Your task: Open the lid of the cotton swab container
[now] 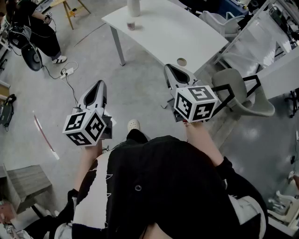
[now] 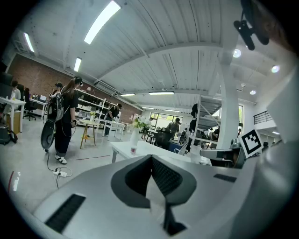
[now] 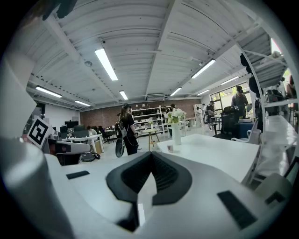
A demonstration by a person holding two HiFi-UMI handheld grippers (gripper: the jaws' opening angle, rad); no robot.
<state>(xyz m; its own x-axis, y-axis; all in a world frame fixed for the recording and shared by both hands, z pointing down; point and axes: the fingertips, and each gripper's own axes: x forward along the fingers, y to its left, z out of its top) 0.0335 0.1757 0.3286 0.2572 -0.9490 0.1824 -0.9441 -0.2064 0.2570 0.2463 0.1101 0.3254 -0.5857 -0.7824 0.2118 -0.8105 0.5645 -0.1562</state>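
Tabletop [image 1: 163, 32] lies well ahead; we carry left hand-held gripper [image 1: 99, 84] and right hand-held gripper [image 1: 168, 69] pressed together and empty, judging nothing within reach yet. Beyond both stands a vase [image 1: 134, 7], the likely swab container [image 1: 131, 25] just beside it.

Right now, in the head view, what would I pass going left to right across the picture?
Bystander in black → power strip on the floor → left gripper → small cup → right gripper → grey chair.
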